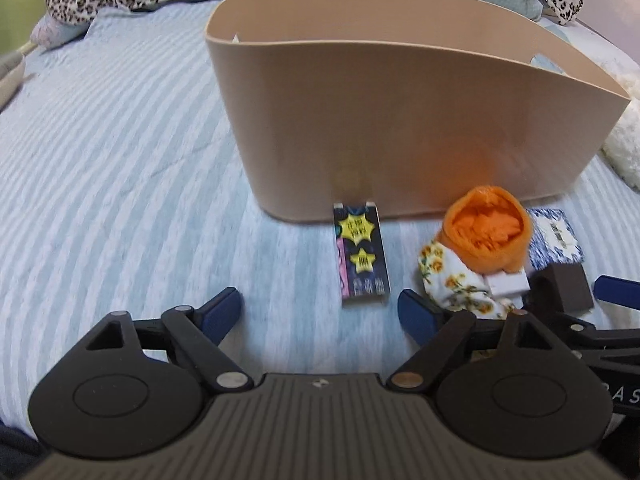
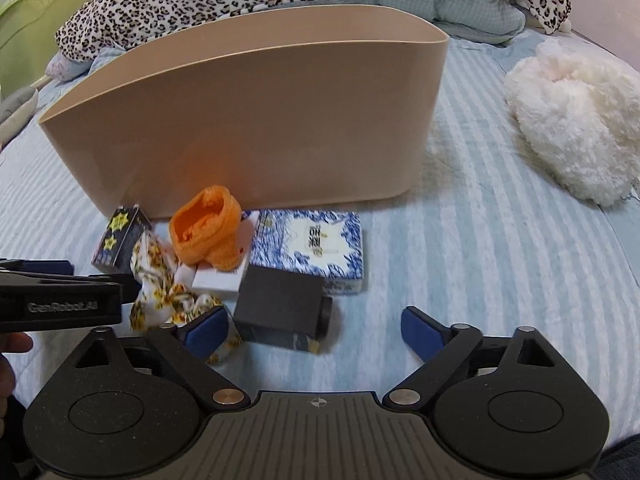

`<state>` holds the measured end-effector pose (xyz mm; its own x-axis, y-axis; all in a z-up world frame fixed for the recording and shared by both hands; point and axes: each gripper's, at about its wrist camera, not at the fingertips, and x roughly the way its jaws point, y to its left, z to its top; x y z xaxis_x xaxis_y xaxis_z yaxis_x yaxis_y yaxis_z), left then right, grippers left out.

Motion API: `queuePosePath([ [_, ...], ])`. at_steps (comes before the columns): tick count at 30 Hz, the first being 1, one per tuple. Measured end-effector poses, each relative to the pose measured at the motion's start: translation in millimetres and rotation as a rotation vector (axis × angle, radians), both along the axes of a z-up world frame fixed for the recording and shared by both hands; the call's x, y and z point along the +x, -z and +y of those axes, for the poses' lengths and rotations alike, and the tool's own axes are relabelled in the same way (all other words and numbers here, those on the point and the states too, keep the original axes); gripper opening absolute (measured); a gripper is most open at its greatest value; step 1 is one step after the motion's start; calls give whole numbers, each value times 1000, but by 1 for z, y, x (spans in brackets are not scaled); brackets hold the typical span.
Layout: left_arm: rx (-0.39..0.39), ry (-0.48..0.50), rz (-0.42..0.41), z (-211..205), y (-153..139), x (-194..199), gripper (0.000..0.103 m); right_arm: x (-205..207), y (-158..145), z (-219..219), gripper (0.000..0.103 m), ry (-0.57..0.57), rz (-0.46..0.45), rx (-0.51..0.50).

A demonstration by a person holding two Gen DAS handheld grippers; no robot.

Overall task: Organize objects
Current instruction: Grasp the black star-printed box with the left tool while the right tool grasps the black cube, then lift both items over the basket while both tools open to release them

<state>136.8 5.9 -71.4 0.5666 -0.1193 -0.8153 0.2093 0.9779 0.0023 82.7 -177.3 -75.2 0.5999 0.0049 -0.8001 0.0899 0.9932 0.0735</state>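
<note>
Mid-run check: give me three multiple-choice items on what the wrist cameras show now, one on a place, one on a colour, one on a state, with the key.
1. Where does the dark box with yellow stars lie?
A. inside the bin
B. on the bed in front of the beige bin
C. on the fluffy white item

2. What colour is the rolled knit item?
A. orange
B. green
C. purple

3. How does the right gripper stand?
A. shut on the black box
B. shut on the floral cloth
C. open, holding nothing

Key:
1 B, it lies flat on the striped bedding at the bin's base.
2 A, it is bright orange in both views.
3 C, its blue fingertips are spread wide, with the black box lying past them, ungripped.
</note>
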Motion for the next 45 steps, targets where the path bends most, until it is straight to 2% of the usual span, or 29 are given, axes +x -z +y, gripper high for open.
queuePosePath([
  [2, -4, 6, -16, 0, 1, 1, 85, 3, 2, -1, 84, 1, -4, 8],
  [5, -2, 10, -36, -3, 0, 2, 77, 2, 4, -3, 72, -4, -17, 13],
  [7, -12, 4, -52, -1, -2, 0, 64, 1, 3, -5, 53, -2, -25, 21],
  [9, -4, 8, -61, -4, -2, 0, 46, -1, 3, -8, 42, 2, -37, 25],
  [10, 2, 12, -67, -10, -4, 4, 41, -1, 3, -9, 42, 3, -35, 28],
  [12, -5, 46, -60, -11, -5, 4, 25, -1, 3, -10, 42, -4, -34, 30],
  [18, 7, 49, -41, -6, -10, -5, 25, -7, -1, -7, 42, -20, -28, 14],
  [22, -42, 56, -20, 2, -20, -13, 25, -16, -7, -10, 42, -20, -32, 20],
  [27, -66, 59, -66, 5, -42, -29, 25, -26, -22, -14, 42, -3, -63, 21],
  [35, -99, 45, -160, 12, -79, -33, 25, -35, -56, -23, 42, 5, -151, 15],
  [45, -118, 42, -250, 8, -116, -27, 25, -16, -110, -28, 42, -29, -282, -45],
])
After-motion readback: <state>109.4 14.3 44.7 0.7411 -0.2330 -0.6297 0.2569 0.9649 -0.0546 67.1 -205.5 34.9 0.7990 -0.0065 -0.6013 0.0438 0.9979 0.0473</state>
